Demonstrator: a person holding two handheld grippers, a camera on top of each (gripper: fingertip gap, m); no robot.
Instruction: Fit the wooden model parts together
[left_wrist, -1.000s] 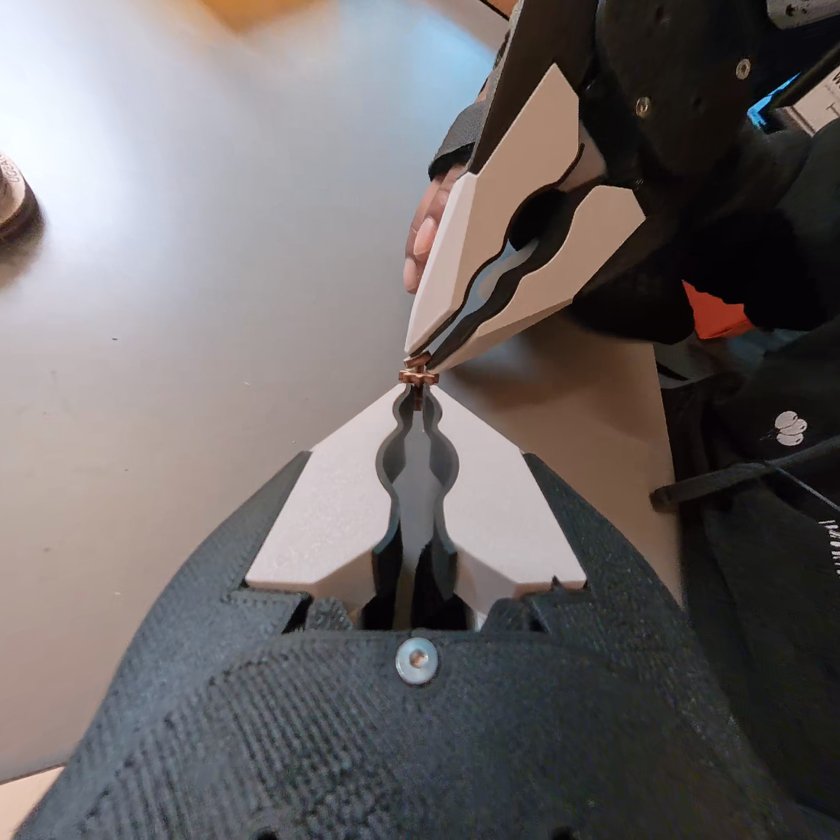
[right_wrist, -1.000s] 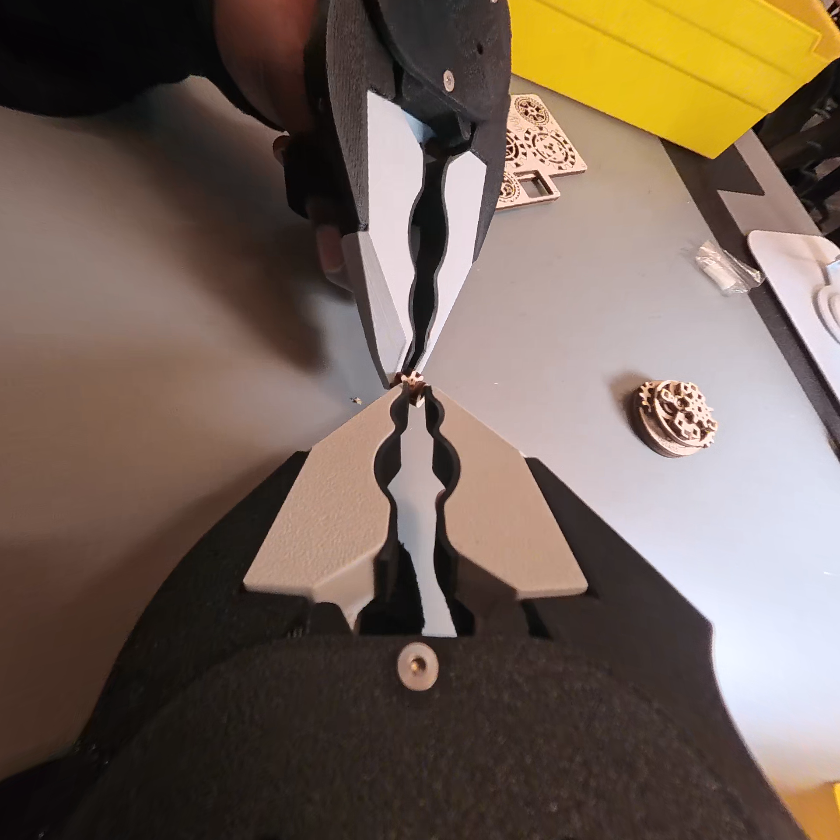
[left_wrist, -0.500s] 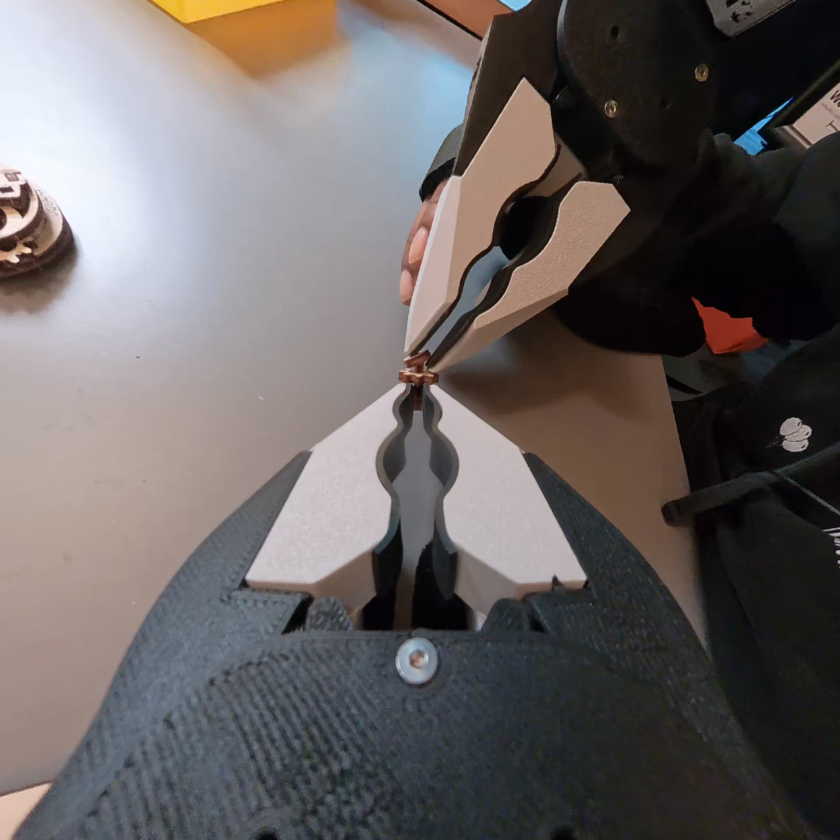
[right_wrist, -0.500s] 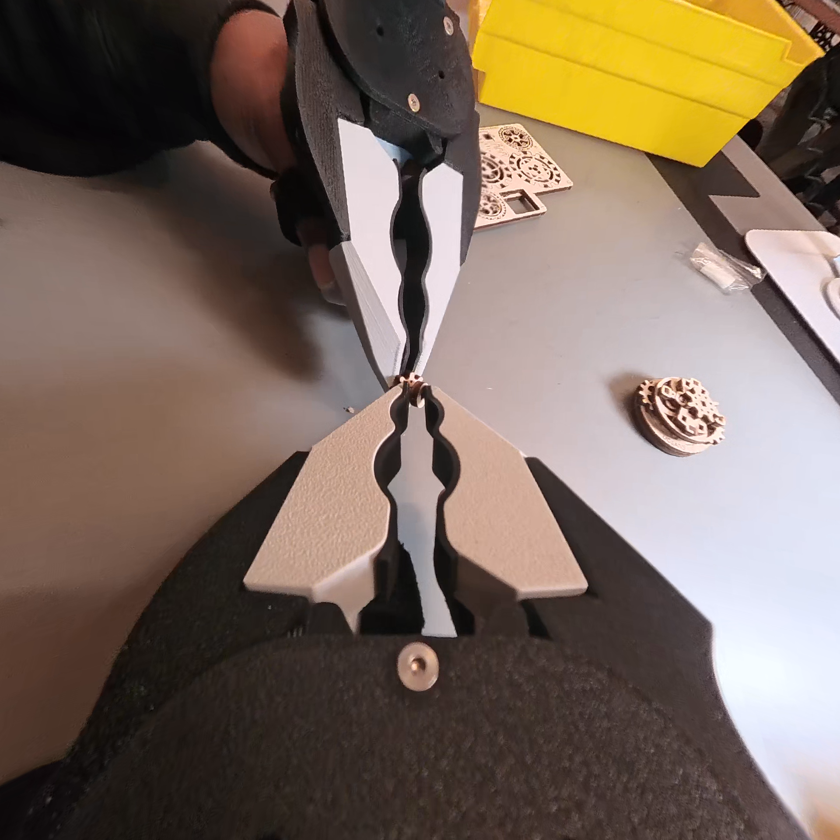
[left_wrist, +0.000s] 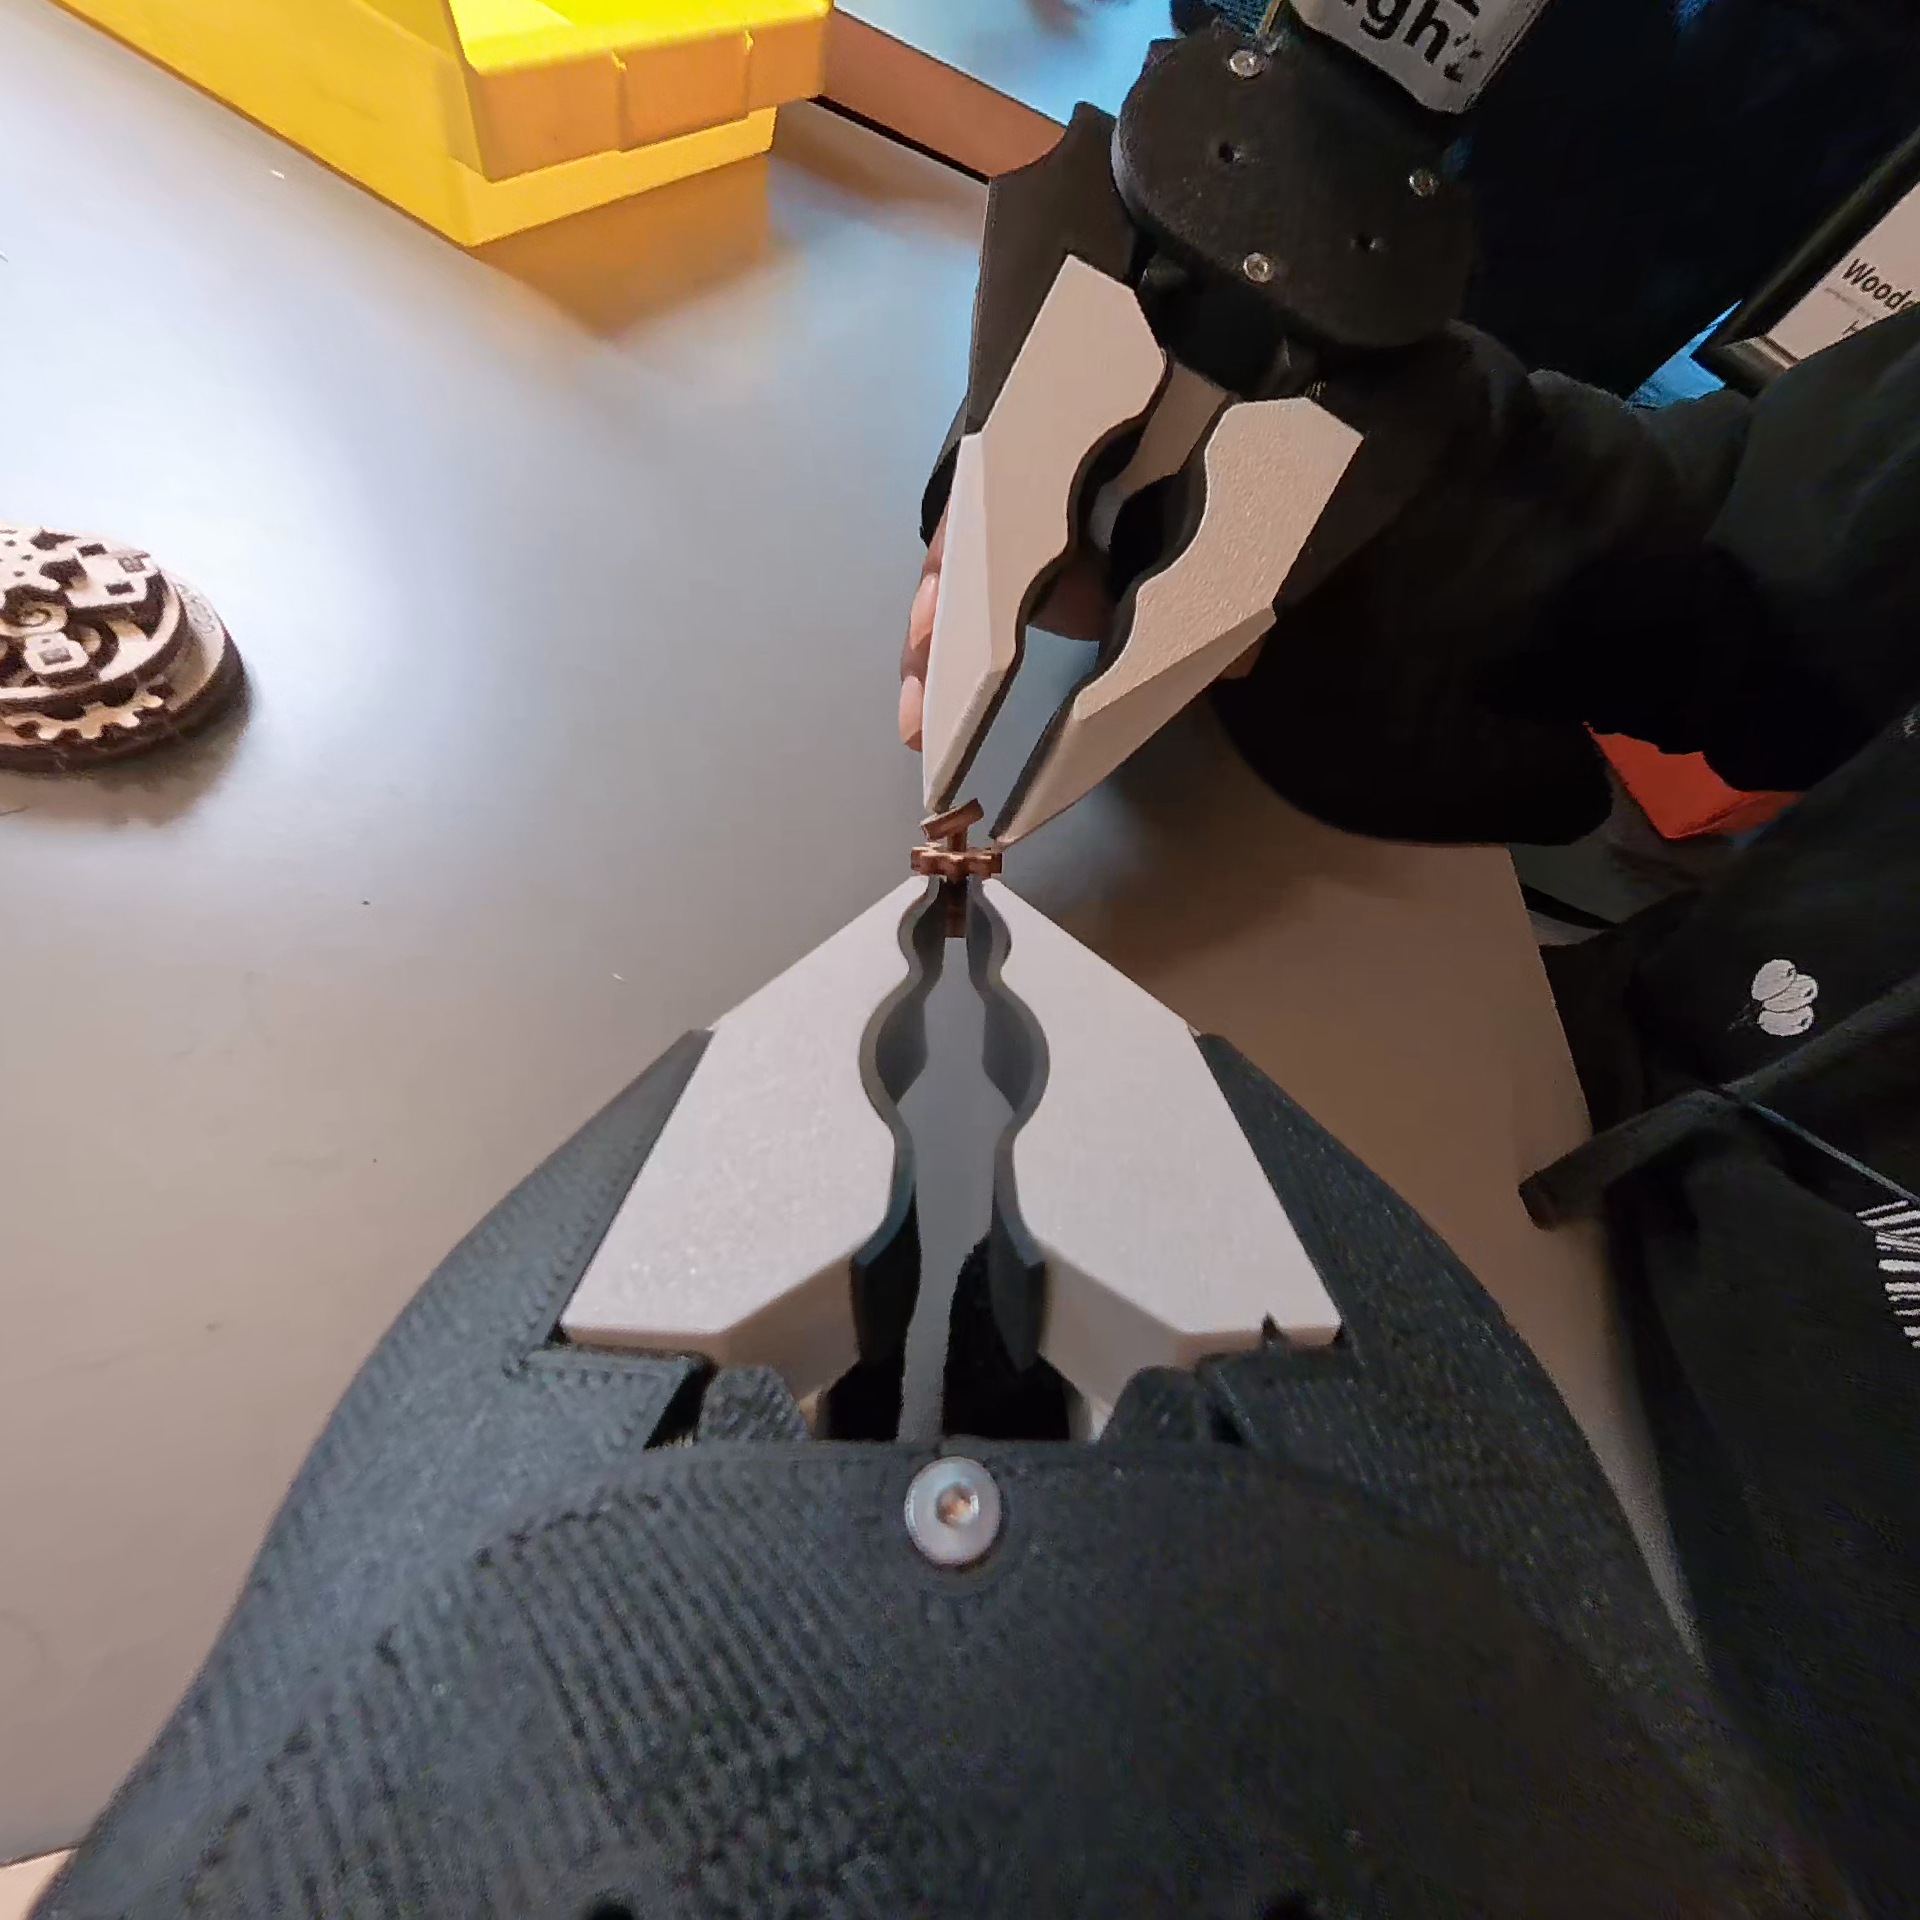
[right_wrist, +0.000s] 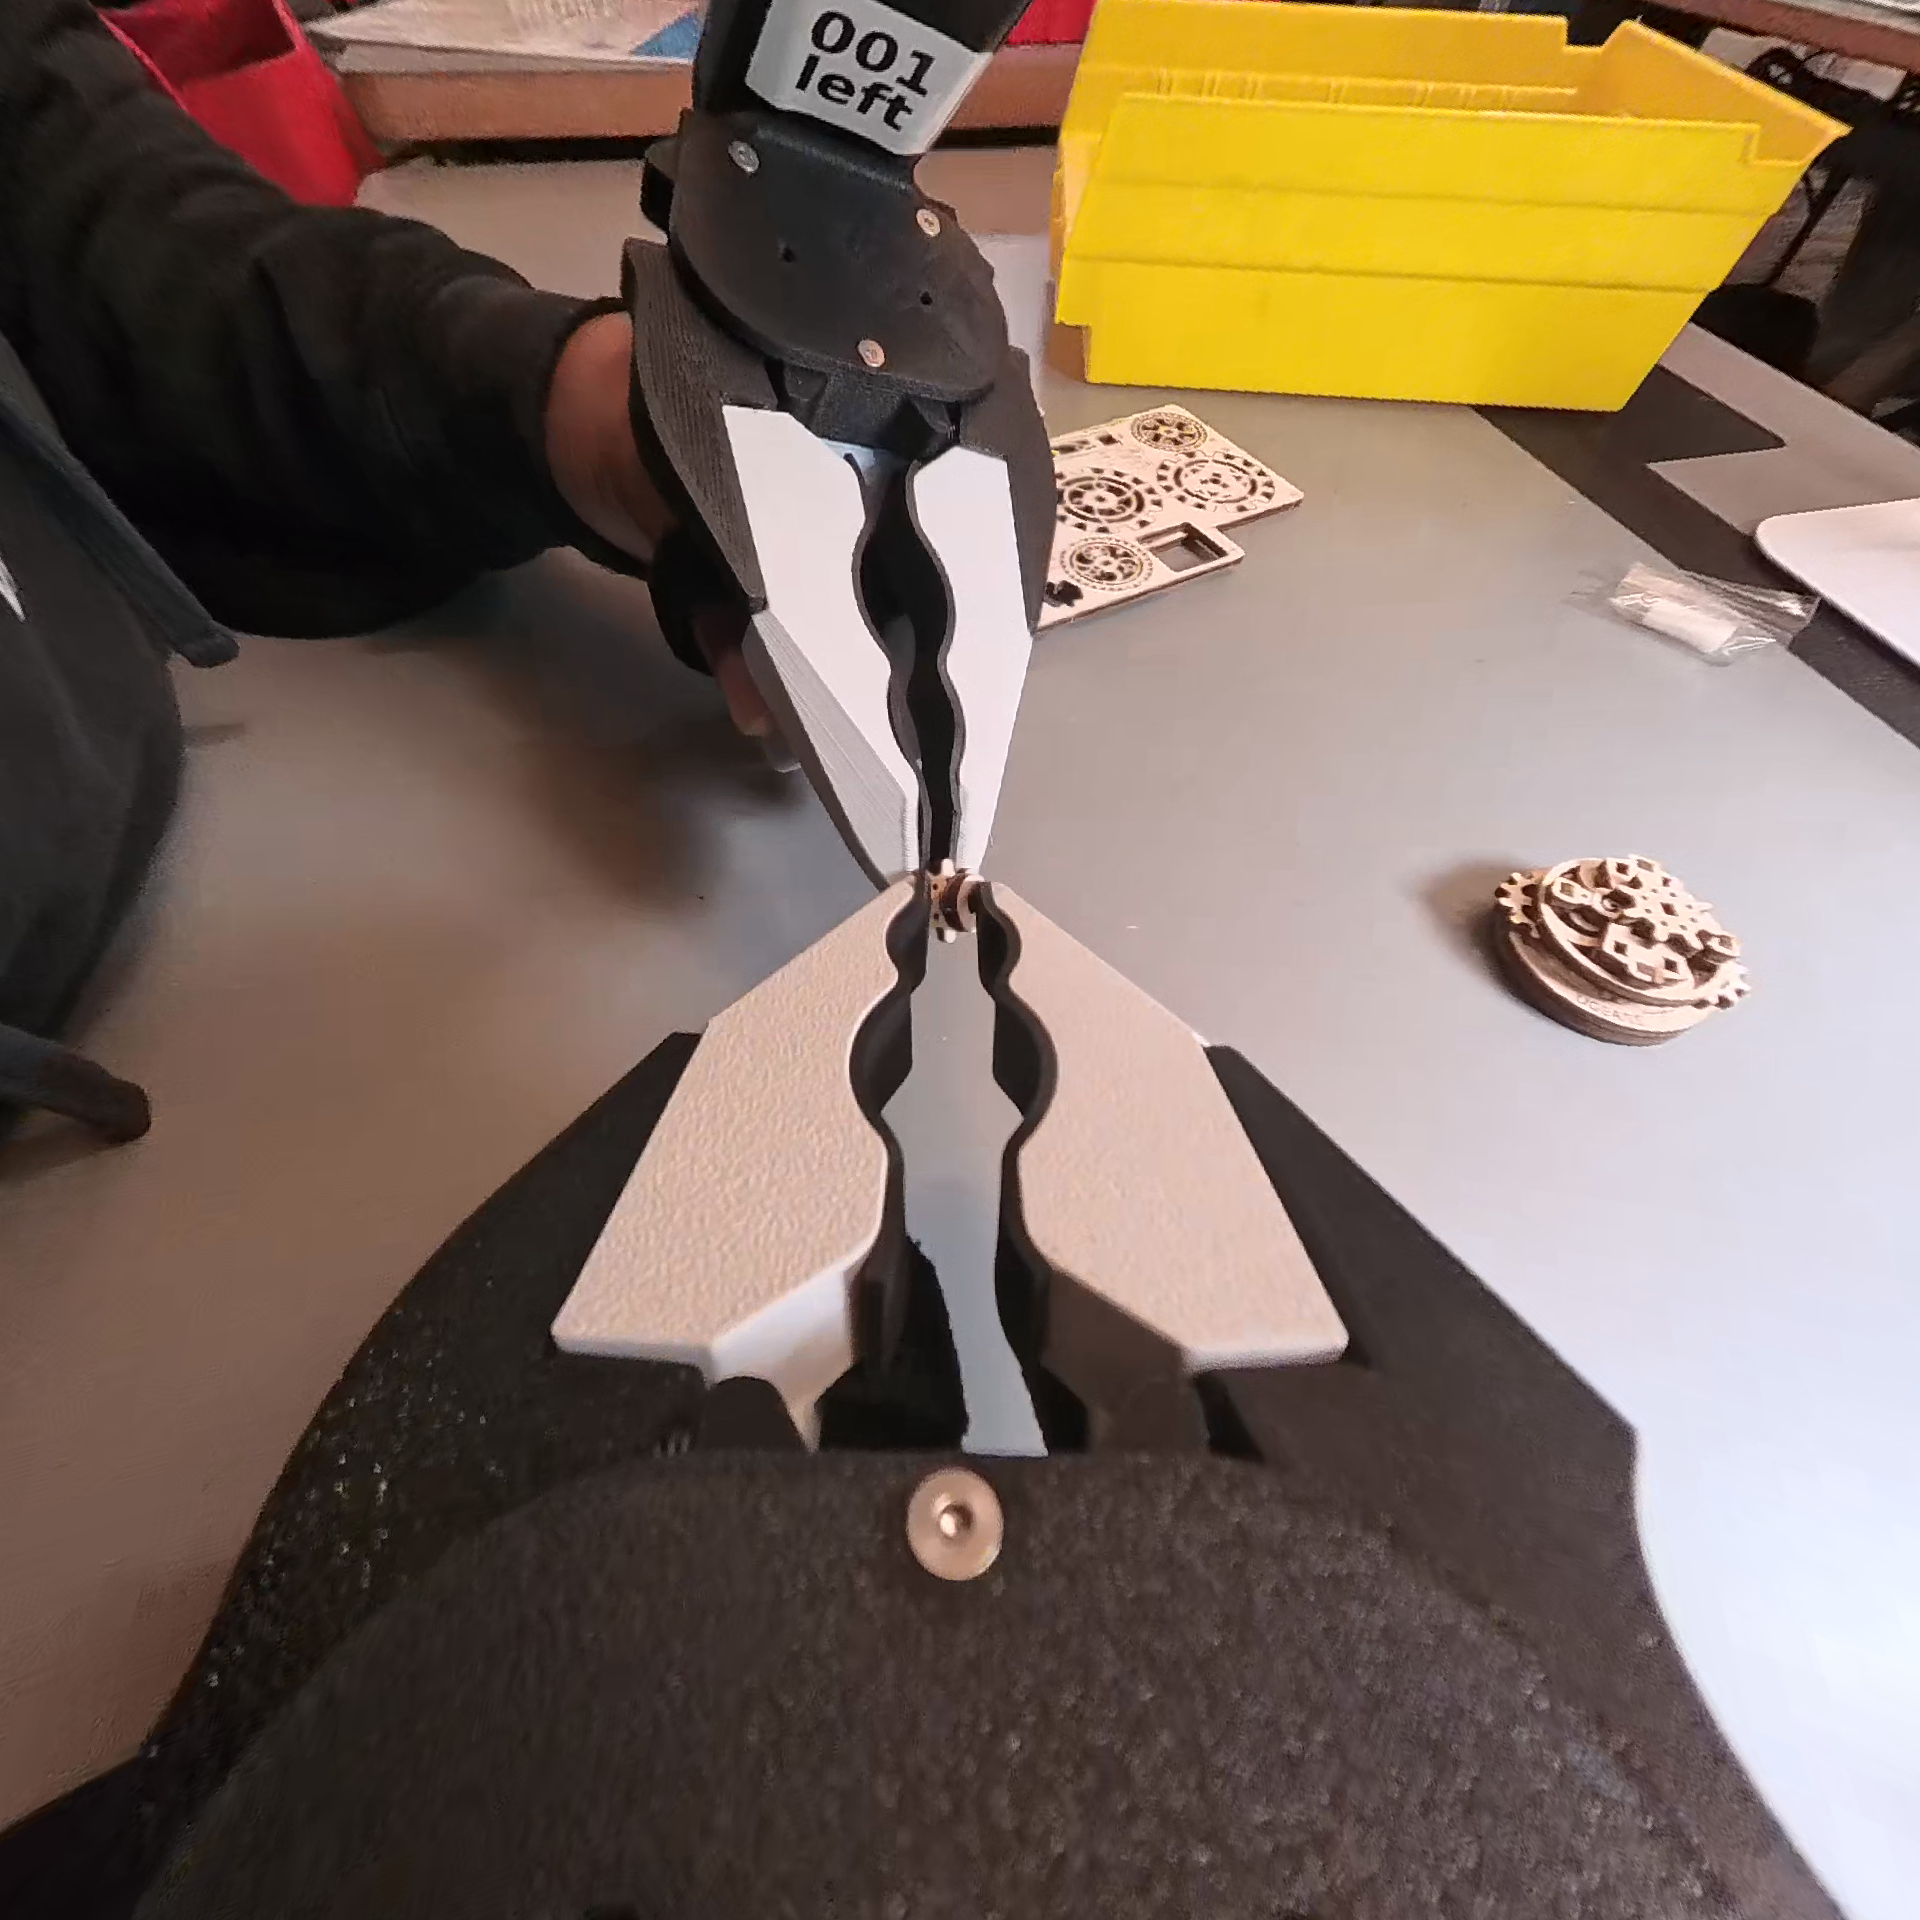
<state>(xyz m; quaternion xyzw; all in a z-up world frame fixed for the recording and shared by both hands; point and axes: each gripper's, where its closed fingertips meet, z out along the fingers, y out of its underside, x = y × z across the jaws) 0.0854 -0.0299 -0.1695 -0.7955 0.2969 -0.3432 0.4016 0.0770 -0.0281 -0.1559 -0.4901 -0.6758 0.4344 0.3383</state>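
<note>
Two tiny brown wooden parts meet tip to tip between my grippers, above the grey table (left_wrist: 416, 935). My left gripper (left_wrist: 952, 902) is shut on the stem of a small cross-shaped wooden part (left_wrist: 956, 860). My right gripper (right_wrist: 951, 896) is shut on a small toothed wooden part (right_wrist: 954, 906). That part also shows in the left wrist view (left_wrist: 954, 816), touching the top of the cross-shaped part. The left gripper (right_wrist: 940, 864) comes down from above in the right wrist view. The right gripper (left_wrist: 968, 821) comes in from the upper right in the left wrist view. Whether the parts are seated together is too small to tell.
A round wooden gear assembly (right_wrist: 1621, 956) lies on the table to the right, also seen in the left wrist view (left_wrist: 94, 655). A flat wooden parts sheet (right_wrist: 1153, 509), a yellow bin (right_wrist: 1403, 208), a small plastic bag (right_wrist: 1683, 613) and a white tray (right_wrist: 1849, 561) lie farther back. My left and right fingertips are right by each other. The round wooden gear assembly (right_wrist: 1621, 956) is about equally far from each gripper, around 15 cm. It is also in sight in the left wrist view (left_wrist: 109, 600).
Both grippers stay tip to tip on the parts. Both have tilted, so the views show more of the far table, the bin and the gear assembly. The right gripper stands more upright.
</note>
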